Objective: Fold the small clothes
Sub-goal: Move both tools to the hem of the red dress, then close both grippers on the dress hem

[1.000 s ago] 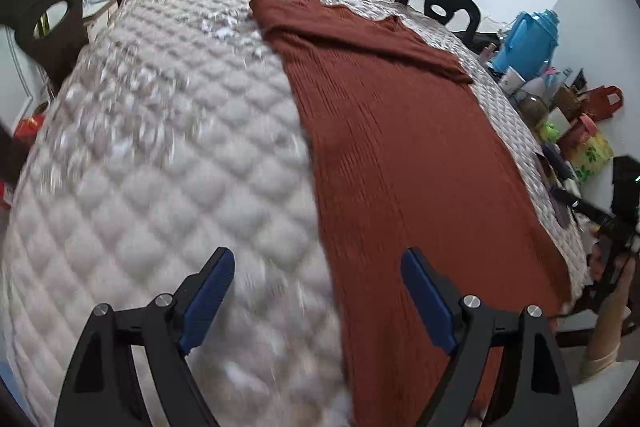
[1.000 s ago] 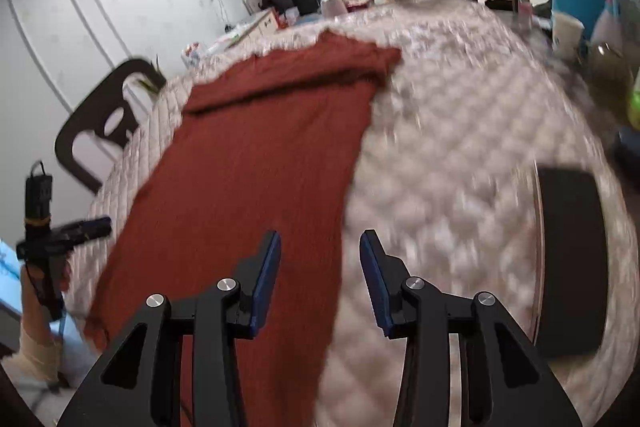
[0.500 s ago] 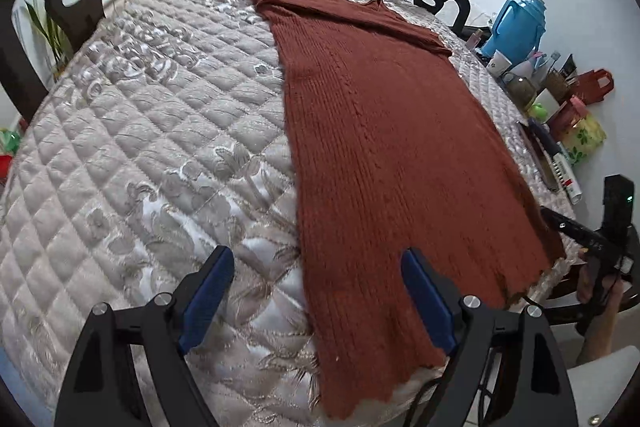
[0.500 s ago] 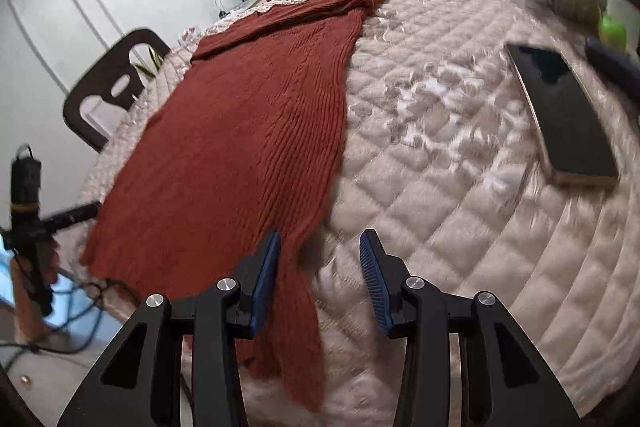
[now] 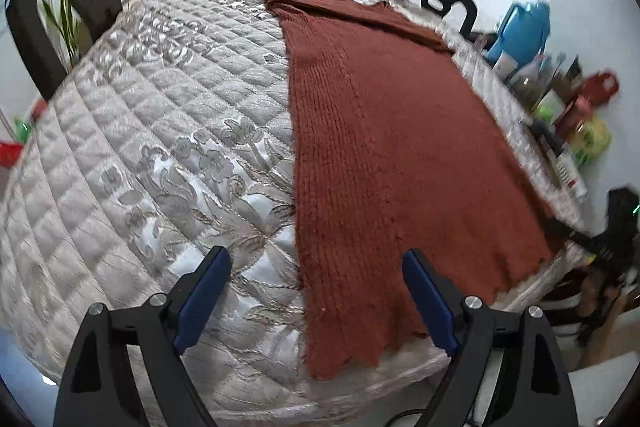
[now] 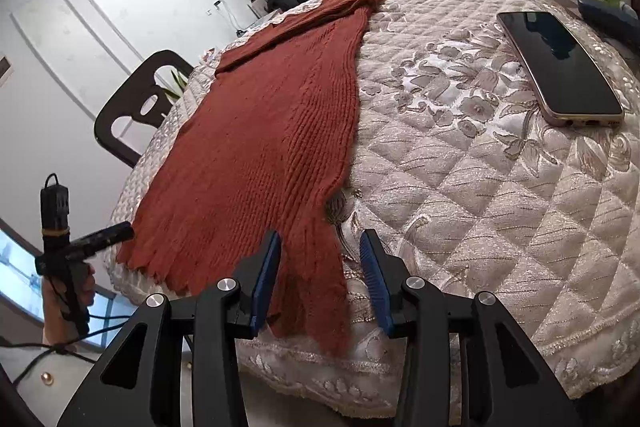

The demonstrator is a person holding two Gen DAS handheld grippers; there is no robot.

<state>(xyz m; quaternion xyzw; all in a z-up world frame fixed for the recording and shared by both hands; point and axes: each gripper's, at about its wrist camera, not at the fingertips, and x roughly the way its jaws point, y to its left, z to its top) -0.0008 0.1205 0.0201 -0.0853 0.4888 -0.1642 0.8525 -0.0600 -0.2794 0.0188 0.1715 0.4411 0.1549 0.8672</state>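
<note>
Garment (image 5: pixel 384 147): rust-red ribbed knit, spread flat and long on the quilted table (image 5: pixel 168 131), scalloped hem at near edge.
Left gripper (image 5: pixel 316 291): jaws wide apart, empty.
Right gripper (image 6: pixel 320 279): jaws apart, empty.

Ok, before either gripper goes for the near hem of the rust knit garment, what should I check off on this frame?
1. rust knit garment lies flat on the quilted table cover: ok.
2. Near hem hangs over the table edge within reach of both grippers: ok.
3. left gripper open and empty, hem's left corner below its gap: ok.
4. right gripper open and empty, hem's right corner below its gap: ok.
5. phone lies clear of the garment: ok.
6. Far end folded neatly: cannot tell, it looks bunched.
</note>
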